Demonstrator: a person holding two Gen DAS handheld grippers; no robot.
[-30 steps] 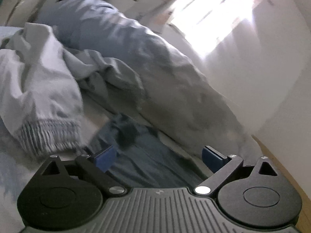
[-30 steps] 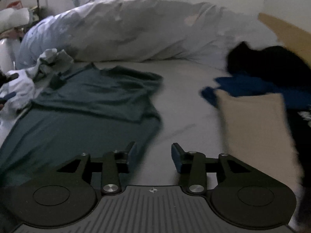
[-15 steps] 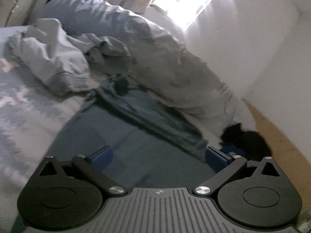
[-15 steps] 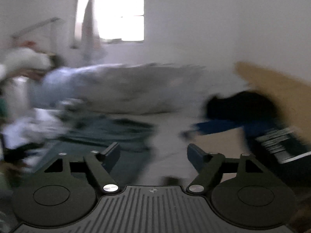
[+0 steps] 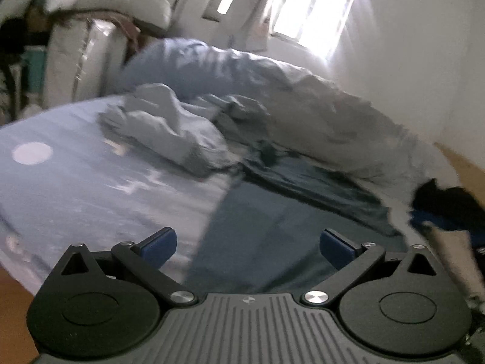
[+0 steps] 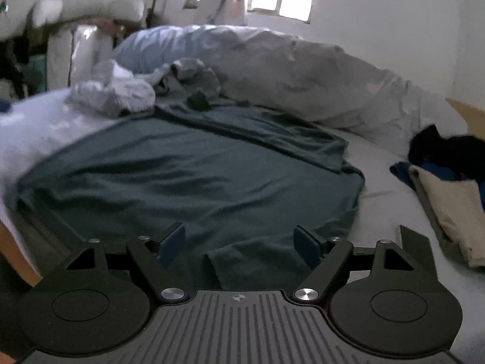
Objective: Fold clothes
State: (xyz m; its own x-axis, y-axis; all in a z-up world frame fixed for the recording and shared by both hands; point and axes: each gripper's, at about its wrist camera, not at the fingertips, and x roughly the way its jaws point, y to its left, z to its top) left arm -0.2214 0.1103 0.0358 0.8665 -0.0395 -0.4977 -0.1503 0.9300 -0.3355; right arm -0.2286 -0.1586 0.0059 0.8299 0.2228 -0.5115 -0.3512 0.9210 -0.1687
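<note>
Dark teal cotton T-shirt (image 6: 188,179) is seen spread across the pale blue bed sheet (image 5: 75,188), with its far edge turned over onto the body in a long flap and a small corner curled up at the near hem. One fold can therefore be read as laid, while the rest of the garment remains wide and flat, so further folds are judged to be needed before it makes a compact bundle. At the right side of the bed a folded beige garment (image 6: 448,203) is stacked against dark blue and black clothes (image 6: 445,148), which suggests some pieces are already dealt with. A crumpled pile of white and grey laundry (image 6: 121,91) is left near the rumpled grey duvet (image 6: 303,69), seemingly awaiting folding.

The right gripper (image 6: 239,244) is held with its blue pads spread apart and nothing between them; the curled hem corner lies just beyond and between them. The left gripper (image 5: 247,244) is likewise spread and empty, raised above the shirt's left edge where it meets the sheet.
</note>
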